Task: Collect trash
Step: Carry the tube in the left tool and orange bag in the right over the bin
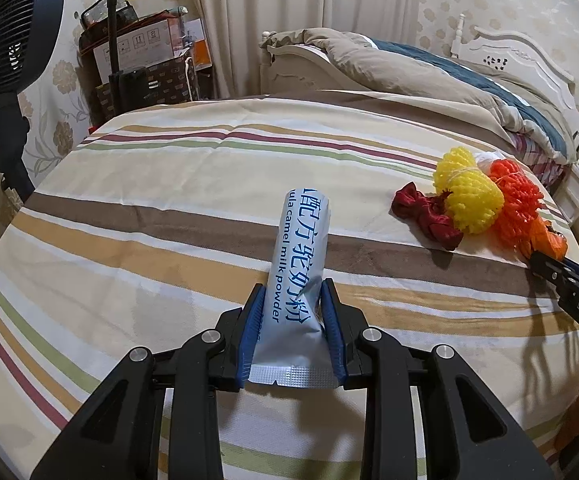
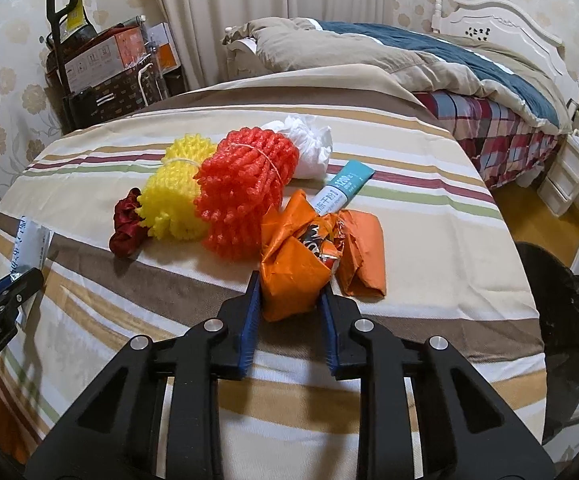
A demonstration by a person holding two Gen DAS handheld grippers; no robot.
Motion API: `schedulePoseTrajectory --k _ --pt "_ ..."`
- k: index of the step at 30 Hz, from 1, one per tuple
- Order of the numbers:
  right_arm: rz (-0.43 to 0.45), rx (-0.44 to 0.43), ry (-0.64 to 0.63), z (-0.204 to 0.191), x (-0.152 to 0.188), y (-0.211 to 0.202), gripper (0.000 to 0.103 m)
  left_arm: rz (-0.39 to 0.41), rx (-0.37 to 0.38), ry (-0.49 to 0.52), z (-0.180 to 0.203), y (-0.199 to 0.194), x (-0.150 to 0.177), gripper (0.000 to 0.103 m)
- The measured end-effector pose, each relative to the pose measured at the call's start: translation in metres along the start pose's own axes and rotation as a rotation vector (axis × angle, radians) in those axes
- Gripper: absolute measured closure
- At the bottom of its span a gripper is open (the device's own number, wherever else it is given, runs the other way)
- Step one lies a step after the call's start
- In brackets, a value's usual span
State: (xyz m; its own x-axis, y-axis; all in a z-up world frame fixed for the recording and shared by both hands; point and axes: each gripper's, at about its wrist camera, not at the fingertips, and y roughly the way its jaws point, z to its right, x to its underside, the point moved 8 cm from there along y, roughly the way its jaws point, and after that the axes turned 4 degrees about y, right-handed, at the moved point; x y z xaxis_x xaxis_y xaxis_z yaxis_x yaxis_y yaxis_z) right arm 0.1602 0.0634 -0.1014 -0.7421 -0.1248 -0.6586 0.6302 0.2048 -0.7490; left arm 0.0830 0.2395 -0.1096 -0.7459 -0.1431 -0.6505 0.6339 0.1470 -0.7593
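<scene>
My left gripper [image 1: 292,300] is clamped on a silver sachet [image 1: 299,276] reading "camel milk powder", raised over the striped sheet [image 1: 161,184]. My right gripper [image 2: 289,292] pinches a crumpled orange wrapper [image 2: 289,264]. Only the right view shows a teal sachet [image 2: 345,186] marked "120" and a dark bin [image 2: 561,320], contents unseen.

striped sheet [image 1: 129,200] on surface; bed [image 2: 489,80] with rumpled duvet behind; fan [image 1: 13,40] left; boxes [image 1: 145,52] by curtain [image 1: 289,20].
</scene>
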Motion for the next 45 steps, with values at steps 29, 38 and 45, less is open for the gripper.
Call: schedulePoseTrajectory --k 29,38,45 --pt "0.058 0.011 0.076 0.067 0.042 -0.064 0.078 0.047 0.15 0.116 0.11 -0.028 0.01 0.072" --pt "0.085 0.053 0.141 0.116 0.049 -0.08 0.078 0.071 0.205 0.187 0.168 -0.036 0.007 0.072" --pt "0.102 0.086 0.19 0.155 0.053 -0.086 0.078 0.085 0.245 0.252 0.218 -0.04 0.005 0.072"
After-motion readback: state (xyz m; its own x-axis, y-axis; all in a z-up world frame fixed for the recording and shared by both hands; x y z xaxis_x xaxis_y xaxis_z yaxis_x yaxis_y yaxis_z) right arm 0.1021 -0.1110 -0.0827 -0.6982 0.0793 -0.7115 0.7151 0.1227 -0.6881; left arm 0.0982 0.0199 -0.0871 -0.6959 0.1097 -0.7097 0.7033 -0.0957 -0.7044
